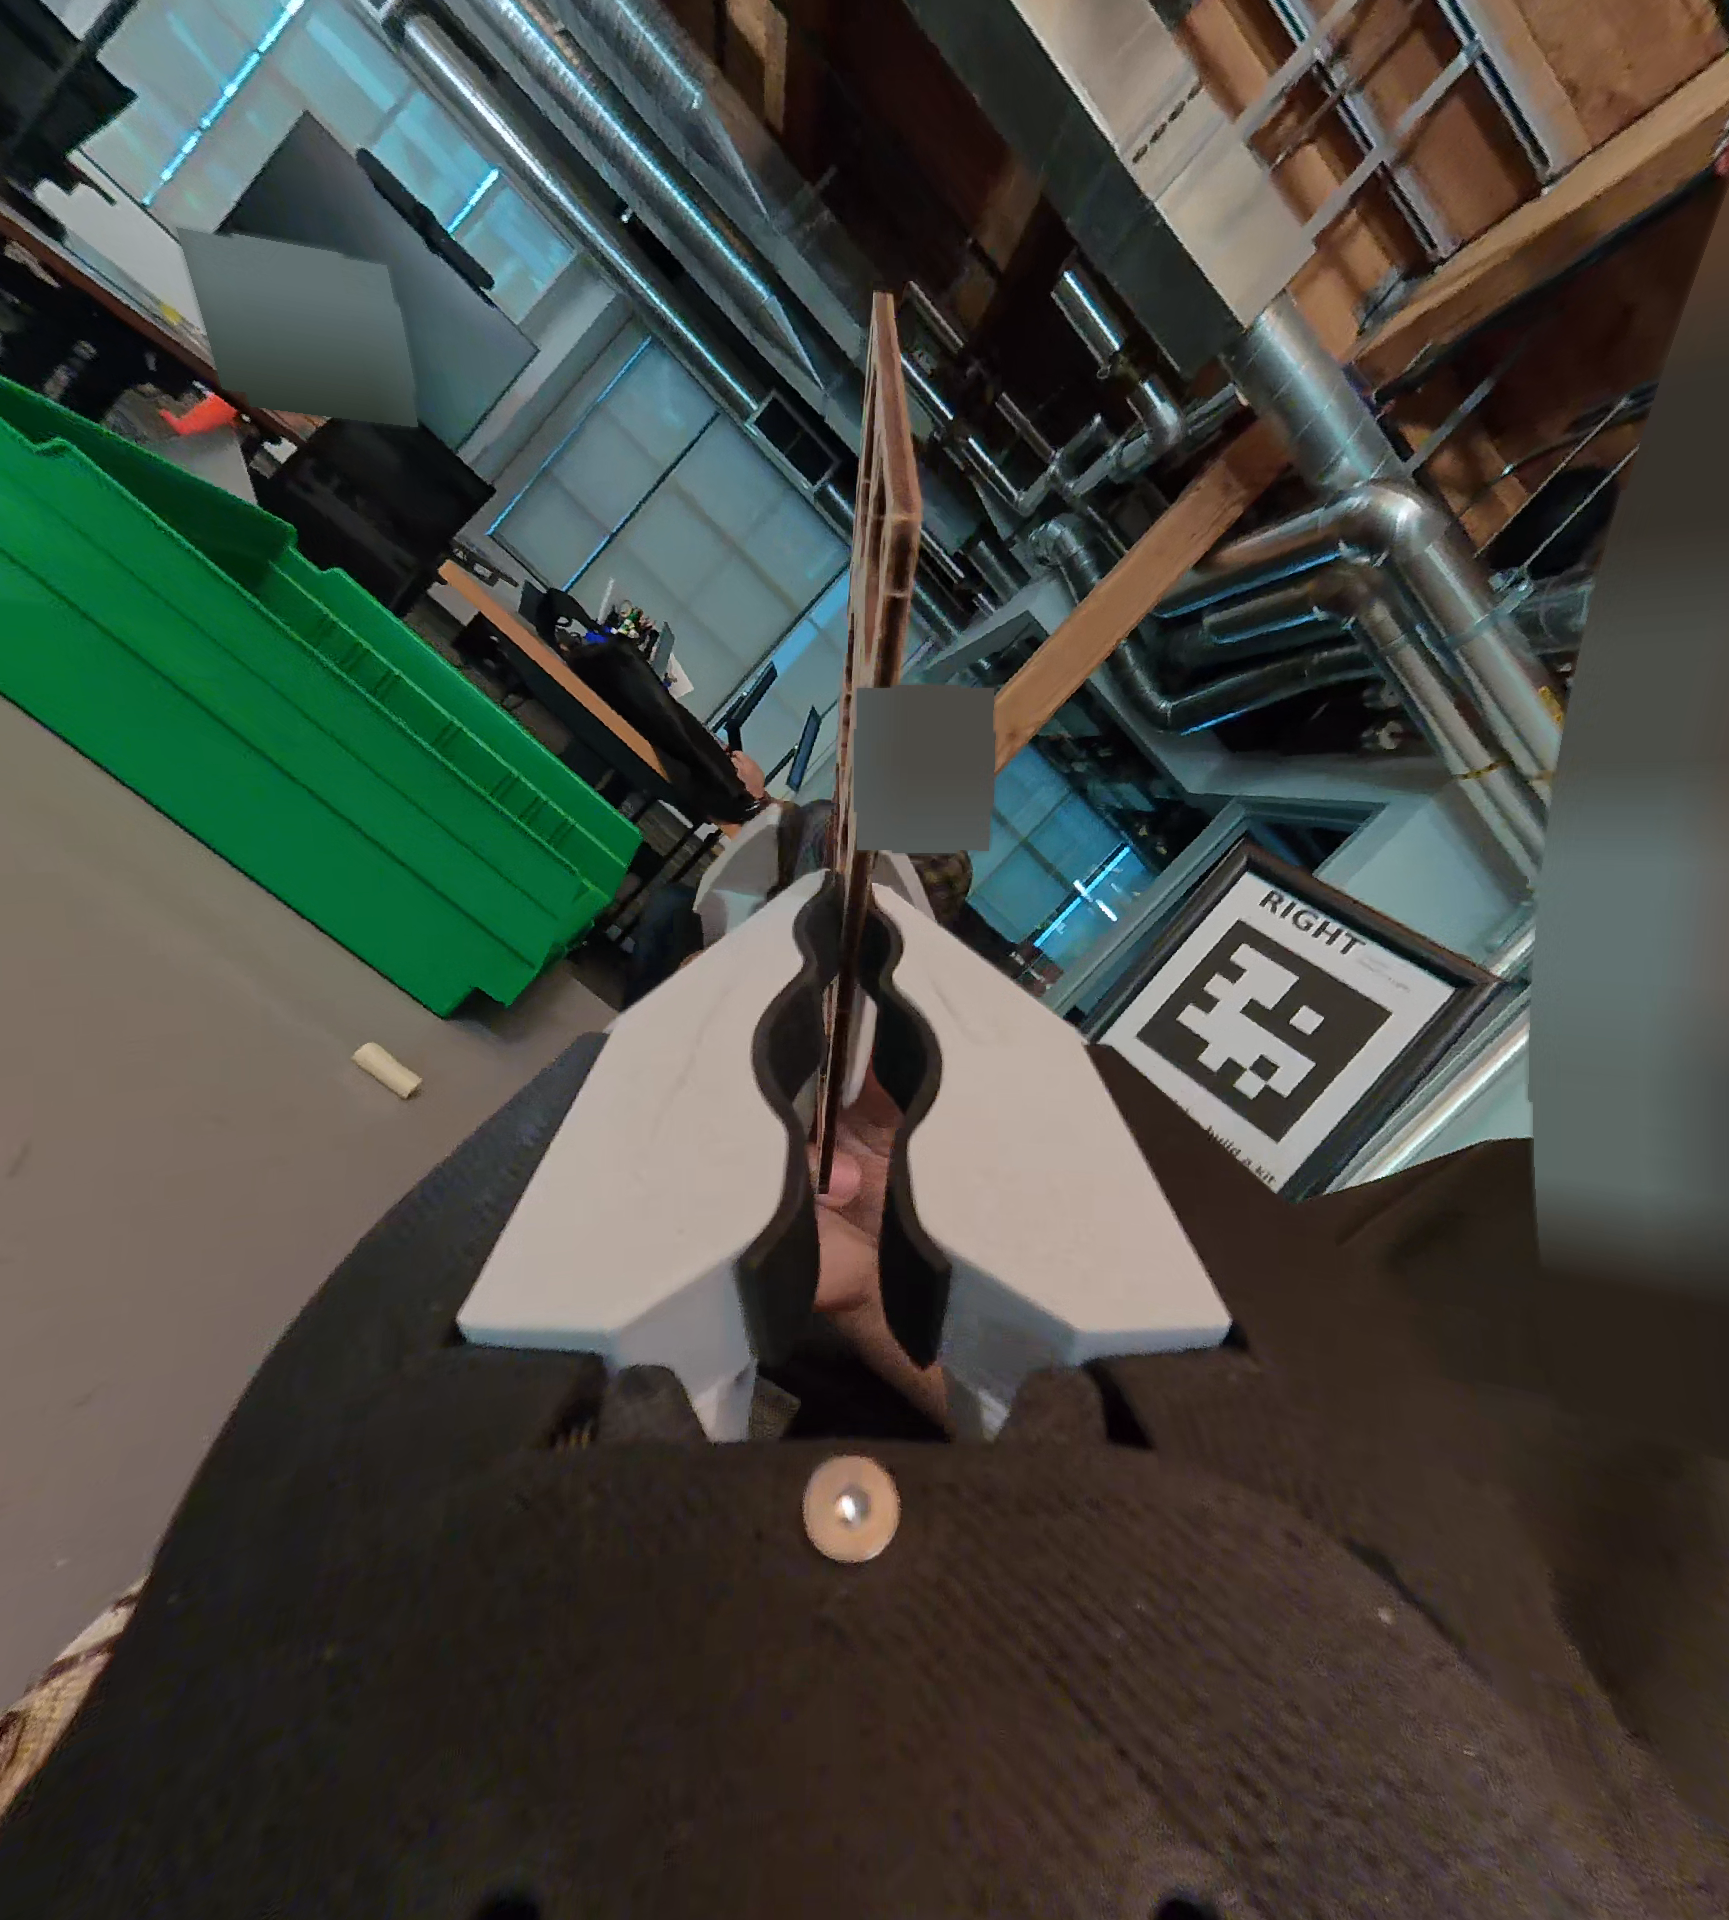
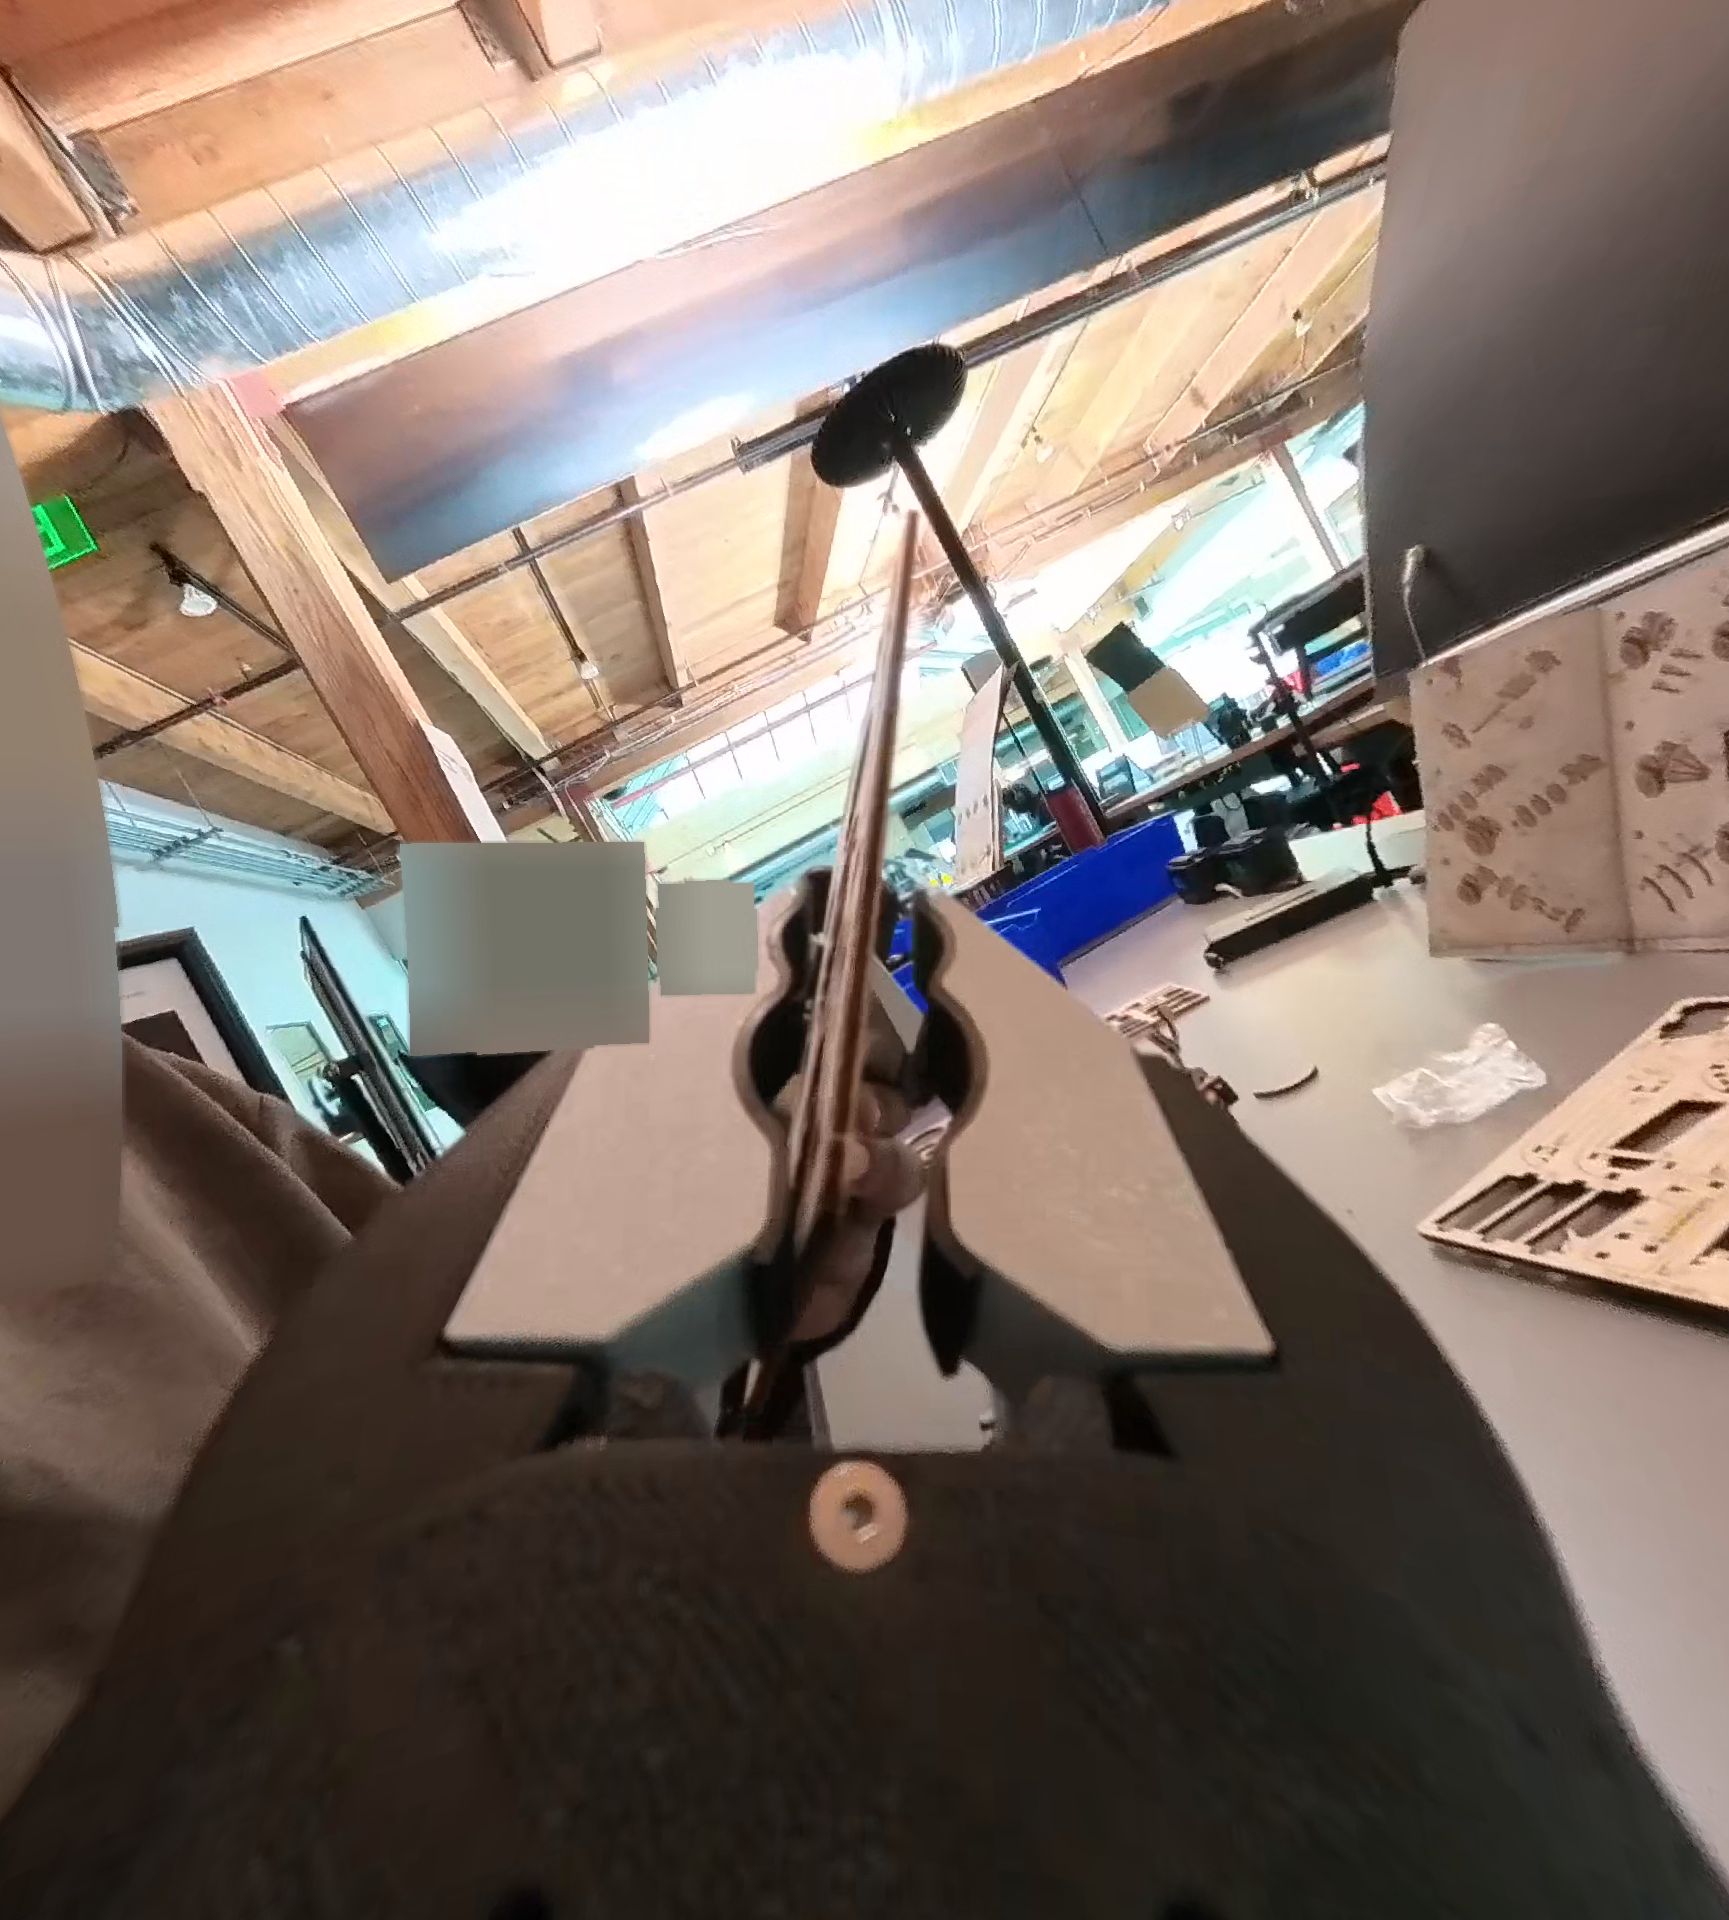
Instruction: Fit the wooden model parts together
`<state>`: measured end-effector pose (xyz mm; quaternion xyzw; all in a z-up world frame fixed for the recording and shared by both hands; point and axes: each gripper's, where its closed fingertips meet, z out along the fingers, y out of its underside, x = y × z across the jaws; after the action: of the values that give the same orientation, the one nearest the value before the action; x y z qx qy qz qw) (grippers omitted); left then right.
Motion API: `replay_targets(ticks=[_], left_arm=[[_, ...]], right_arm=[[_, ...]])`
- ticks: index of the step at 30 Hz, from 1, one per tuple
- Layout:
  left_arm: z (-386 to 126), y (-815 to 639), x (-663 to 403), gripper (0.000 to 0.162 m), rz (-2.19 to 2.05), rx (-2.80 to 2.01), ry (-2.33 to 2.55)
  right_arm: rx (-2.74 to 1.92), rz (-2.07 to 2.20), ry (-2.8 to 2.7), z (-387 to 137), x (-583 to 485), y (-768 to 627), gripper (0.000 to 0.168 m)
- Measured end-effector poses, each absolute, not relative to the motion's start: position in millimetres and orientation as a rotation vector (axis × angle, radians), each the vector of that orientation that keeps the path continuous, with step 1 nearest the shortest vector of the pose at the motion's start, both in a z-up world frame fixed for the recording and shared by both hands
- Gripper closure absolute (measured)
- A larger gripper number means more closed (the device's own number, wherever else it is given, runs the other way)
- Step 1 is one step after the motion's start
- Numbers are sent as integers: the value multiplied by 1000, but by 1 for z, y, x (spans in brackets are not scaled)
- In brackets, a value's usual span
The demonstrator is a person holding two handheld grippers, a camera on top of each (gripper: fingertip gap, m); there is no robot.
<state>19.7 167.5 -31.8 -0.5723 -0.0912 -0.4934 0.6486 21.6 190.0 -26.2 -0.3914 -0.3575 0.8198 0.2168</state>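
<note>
In the left wrist view my left gripper (image 1: 852,906) is shut on a thin wooden model sheet (image 1: 886,540), seen edge-on and pointing up and away. The right gripper's pale fingers (image 1: 751,862) show just past my tips, on either side of this sheet. In the right wrist view my right gripper (image 2: 865,909) is shut on a thin wooden sheet (image 2: 870,790), also edge-on. It looks like the same sheet, held from opposite sides. Parts of the other gripper show between the fingers, low in the gap.
A green bin (image 1: 247,707) stands on the grey table at left, with a small pale roll (image 1: 387,1070) near it. On the right lie a cut-out wooden sheet (image 2: 1649,1174), a clear plastic bag (image 2: 1462,1070), small wooden parts (image 2: 1161,1003) and an instruction sheet (image 2: 1618,790). A blue bin (image 2: 1078,904) is behind. My two grippers' fingertips are within a few centimetres of each other.
</note>
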Motion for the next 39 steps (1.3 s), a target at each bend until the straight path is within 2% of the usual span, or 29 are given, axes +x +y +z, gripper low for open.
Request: replay_targets(ticks=[2,5,11,19,32,35,39], left_arm=[[-31,168,23,162,-1110,-1313,-188],[-34,169,25,162,-1135,-1312,-193],[-37,170,23,162,-1190,-1282,-236],[-35,169,26,162,-1168,-1286,-222],[-38,171,25,161,-1263,-1268,-274],[-40,172,21,162,-1300,-1246,-313],[-40,171,20,162,-1247,-1271,-285]], right_arm=[[-1076,2299,-998,-26,21,185,149],[-1039,2355,-987,-21,24,180,154],[-1048,2373,-938,-21,24,184,152],[-1053,2335,-943,-23,23,186,167],[-967,2353,-1020,-22,30,182,168],[-919,2424,-1065,-20,34,175,161],[-964,2368,-1064,-23,29,176,160]])
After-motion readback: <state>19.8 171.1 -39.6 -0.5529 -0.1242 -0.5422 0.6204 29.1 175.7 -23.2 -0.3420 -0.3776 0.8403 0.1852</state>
